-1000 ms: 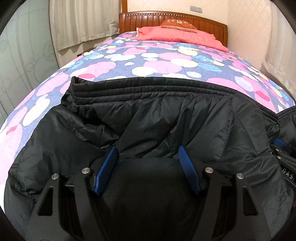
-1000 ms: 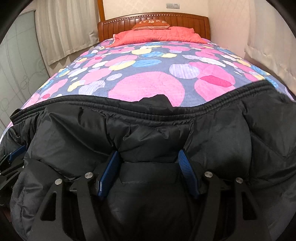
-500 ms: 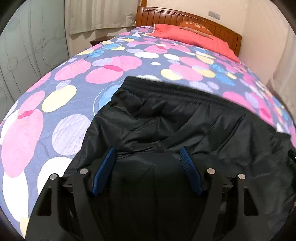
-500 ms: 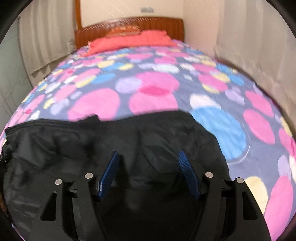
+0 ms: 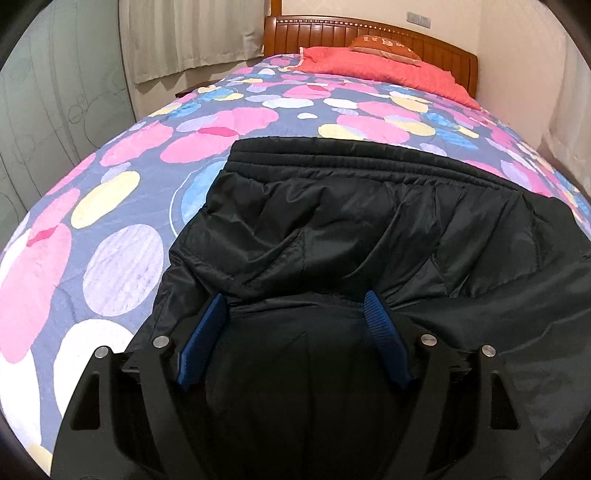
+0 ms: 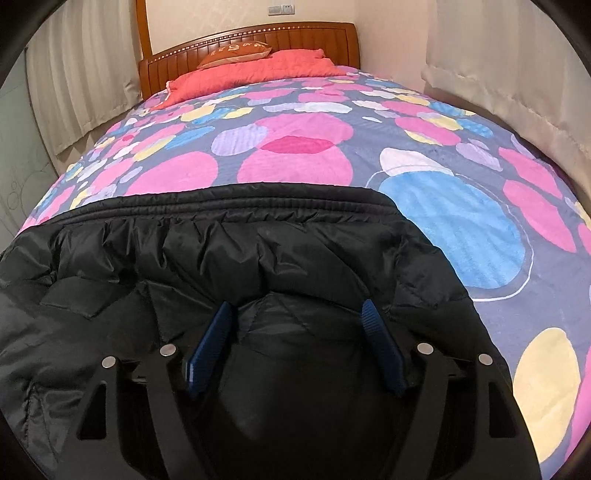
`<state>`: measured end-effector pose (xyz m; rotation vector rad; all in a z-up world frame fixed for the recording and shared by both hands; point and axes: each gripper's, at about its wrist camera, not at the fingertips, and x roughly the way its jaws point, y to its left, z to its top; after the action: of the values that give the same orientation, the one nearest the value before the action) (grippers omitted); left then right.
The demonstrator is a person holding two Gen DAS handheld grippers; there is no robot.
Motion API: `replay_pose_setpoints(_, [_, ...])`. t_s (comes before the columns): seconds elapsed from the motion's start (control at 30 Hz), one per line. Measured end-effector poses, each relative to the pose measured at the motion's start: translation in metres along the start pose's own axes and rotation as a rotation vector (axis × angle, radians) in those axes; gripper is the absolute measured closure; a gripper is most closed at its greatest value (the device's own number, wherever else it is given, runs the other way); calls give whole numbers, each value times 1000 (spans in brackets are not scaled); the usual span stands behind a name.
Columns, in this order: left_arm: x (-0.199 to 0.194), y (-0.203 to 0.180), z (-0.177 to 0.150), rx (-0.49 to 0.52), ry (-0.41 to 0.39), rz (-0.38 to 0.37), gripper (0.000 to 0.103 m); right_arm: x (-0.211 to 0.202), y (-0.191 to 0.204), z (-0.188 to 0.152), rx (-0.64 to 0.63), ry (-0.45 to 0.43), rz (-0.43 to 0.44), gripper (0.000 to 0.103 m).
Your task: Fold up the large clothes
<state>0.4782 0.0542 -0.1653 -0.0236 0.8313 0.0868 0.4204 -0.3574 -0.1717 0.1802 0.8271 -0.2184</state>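
Observation:
A black padded jacket lies on the bed, its ribbed elastic hem farthest from me. It also shows in the right wrist view, hem toward the headboard. My left gripper is open, its blue pads resting over the jacket's near part, near its left edge. My right gripper is open too, blue pads spread over the jacket near its right edge. Neither grips cloth.
The bed carries a quilt with pink, blue and yellow circles. A red pillow and wooden headboard stand at the far end. Curtains hang left; a wall and curtain run along the right.
Both grippers have moved apart toward the jacket's outer sides and drawn back a little. More quilt shows beside each. The jacket lies flatter, its hem straighter.

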Motion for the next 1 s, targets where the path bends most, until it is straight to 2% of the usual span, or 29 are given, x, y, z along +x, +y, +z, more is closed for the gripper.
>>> replay_pose_setpoints(0.13, [-13, 5, 7, -2, 38, -14, 26, -17, 0, 5, -1, 19, -18, 30])
replay_pose_setpoints(0.2, [-27, 13, 7, -17, 51, -39, 26, -36, -6, 3, 24, 13, 3, 30])
replay_pose_setpoints(0.33, [-64, 42, -4, -107, 39, -84, 23, -82, -28, -11, 64, -20, 20, 26])
replay_pose_setpoints(0.43, [-93, 73, -28, -234, 32, -109, 22, -106, -54, -30, 122, -13, 32, 25])
replay_pose_setpoints(0.57, [-113, 101, -65, -347, 48, -98, 18, -125, -88, -62, 224, 21, 52, 25])
replay_pose_setpoints(0.67, [-122, 115, -97, -440, 74, -138, 17, -135, -111, -90, 335, 47, 90, 25])
replay_pose_setpoints(0.77, [-118, 118, -127, -530, 108, -239, 15, -132, -123, -118, 459, 101, 185, 25])
replay_pose_setpoints(0.83, [-119, 111, -132, -512, 81, -225, 13, -126, -121, -131, 504, 124, 225, 25])
replay_pose_setpoints(0.93, [-115, 98, -128, -487, 75, -237, 11, -125, -109, -131, 492, 96, 204, 23])
replay_pose_setpoints(1.0, [-111, 93, -123, -487, 72, -213, 11, -118, -101, -129, 510, 111, 244, 23])
